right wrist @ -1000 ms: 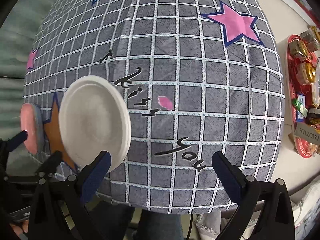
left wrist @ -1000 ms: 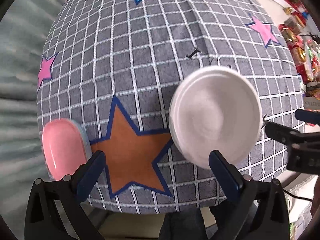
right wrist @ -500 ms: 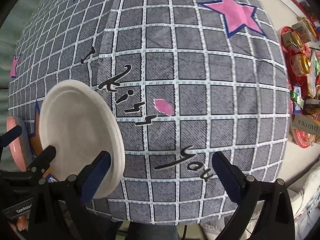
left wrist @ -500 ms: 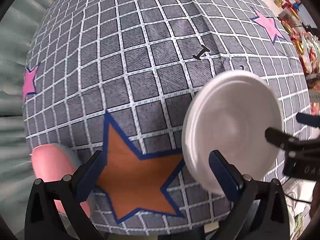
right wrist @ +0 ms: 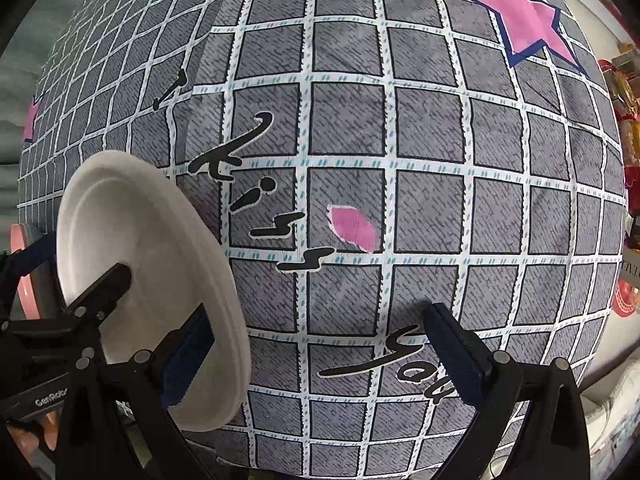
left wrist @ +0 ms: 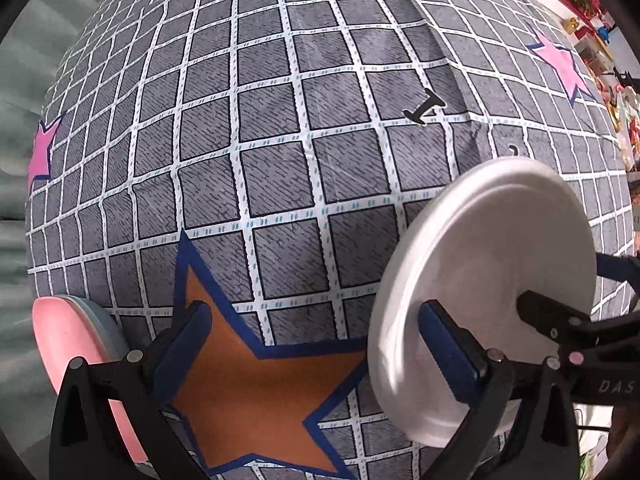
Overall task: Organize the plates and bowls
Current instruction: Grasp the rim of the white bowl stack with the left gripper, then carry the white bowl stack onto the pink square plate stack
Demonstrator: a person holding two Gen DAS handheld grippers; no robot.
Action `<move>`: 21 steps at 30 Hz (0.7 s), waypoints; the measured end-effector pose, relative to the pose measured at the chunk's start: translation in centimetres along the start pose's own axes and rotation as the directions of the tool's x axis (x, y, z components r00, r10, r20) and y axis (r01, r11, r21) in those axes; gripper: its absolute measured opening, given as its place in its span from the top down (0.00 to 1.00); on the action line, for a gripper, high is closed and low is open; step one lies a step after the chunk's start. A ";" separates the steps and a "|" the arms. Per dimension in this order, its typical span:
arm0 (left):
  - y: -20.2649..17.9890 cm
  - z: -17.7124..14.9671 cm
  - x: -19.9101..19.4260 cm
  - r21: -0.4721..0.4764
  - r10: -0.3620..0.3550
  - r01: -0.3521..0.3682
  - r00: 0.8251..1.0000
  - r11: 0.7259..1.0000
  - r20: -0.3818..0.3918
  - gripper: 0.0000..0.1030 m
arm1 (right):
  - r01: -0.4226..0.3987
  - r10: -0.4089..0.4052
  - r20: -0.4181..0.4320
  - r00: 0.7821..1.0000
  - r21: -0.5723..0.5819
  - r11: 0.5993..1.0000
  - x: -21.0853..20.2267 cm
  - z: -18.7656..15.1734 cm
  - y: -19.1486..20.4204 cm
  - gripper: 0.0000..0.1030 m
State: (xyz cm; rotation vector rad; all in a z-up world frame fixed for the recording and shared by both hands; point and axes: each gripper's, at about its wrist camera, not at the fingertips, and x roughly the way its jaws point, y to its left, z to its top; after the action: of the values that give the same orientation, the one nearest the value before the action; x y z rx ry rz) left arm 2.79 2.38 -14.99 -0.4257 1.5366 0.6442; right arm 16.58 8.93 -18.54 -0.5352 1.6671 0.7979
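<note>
A white plate (left wrist: pixel 484 280) lies on the checked tablecloth near the front edge; it also shows in the right wrist view (right wrist: pixel 132 256). A pink plate on a grey-blue one (left wrist: pixel 76 344) lies at the front left corner, and its edge shows in the right wrist view (right wrist: pixel 20 264). My left gripper (left wrist: pixel 316 344) is open, its right finger over the white plate's near rim. My right gripper (right wrist: pixel 320 344) is open, its left finger over the white plate's right rim. Neither holds anything.
The tablecloth (left wrist: pixel 280 140) is grey with white grid lines, an orange star (left wrist: pixel 256 392), pink stars and black writing (right wrist: pixel 288 216). Red trays with packaged items (right wrist: pixel 628 220) stand off the table's right side. The table's front edge is just below both grippers.
Both grippers have moved forward and lower toward the table, closing in on the white plate from both sides. The plates have not moved.
</note>
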 end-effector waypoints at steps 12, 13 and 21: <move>-0.8 0.5 1.1 -0.036 -0.124 0.122 0.990 0.992 -0.066 0.60 | -0.079 0.078 -0.054 0.996 -0.026 0.997 0.8 0.6 1.6 0.40; -1.2 0.5 1.0 -0.032 -0.130 0.128 0.989 0.991 -0.067 0.61 | -0.100 0.098 -0.052 0.994 -0.029 0.995 0.8 0.4 2.0 0.58; -3.3 0.9 1.0 -0.064 -0.111 0.107 0.991 0.992 -0.073 0.62 | -0.191 0.188 -0.084 0.979 -0.040 0.981 2.1 0.0 3.8 0.78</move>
State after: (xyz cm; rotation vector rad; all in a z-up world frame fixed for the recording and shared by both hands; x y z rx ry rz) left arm 5.42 0.54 -16.42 -0.5818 1.5571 0.5959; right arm 13.36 11.61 -19.71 -0.4507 1.7958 0.9680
